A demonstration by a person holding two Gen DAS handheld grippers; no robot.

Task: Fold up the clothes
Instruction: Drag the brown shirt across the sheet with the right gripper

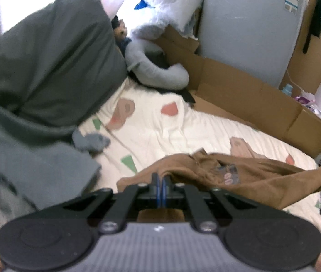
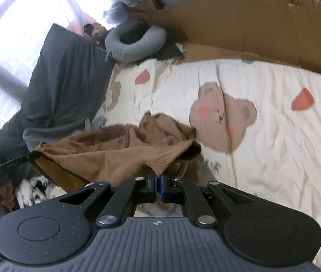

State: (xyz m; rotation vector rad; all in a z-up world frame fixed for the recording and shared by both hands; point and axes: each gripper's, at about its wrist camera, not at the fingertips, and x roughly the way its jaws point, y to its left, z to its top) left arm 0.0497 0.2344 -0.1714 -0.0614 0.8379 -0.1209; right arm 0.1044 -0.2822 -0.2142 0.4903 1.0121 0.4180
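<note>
Left wrist: the left gripper [image 1: 159, 179] pinches the soft brown garment [image 1: 239, 179], which sags rightward; open patterned sheet [image 1: 171, 133] lies ahead, cardboard [image 1: 251, 90] beyond.

Right wrist: the right gripper [image 2: 158, 179] pinches the garment's [image 2: 106, 154] fuzzy edge, cloth stretching leftward; wrinkled sheet [image 2: 273, 140] lies open to its right.

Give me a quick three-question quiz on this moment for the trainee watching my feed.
1. True or false: both the left hand-held gripper and the right hand-held gripper are shut on the brown garment.
2. What lies along the far edge of the bed sheet? A) a wooden headboard B) flattened cardboard C) a laundry basket
3. Fill in: the cartoon printed on the sheet beside the garment is a ____ face.

Key
1. True: each pinches an edge, and the cloth hangs stretched between them.
2. B
3. bear
</note>
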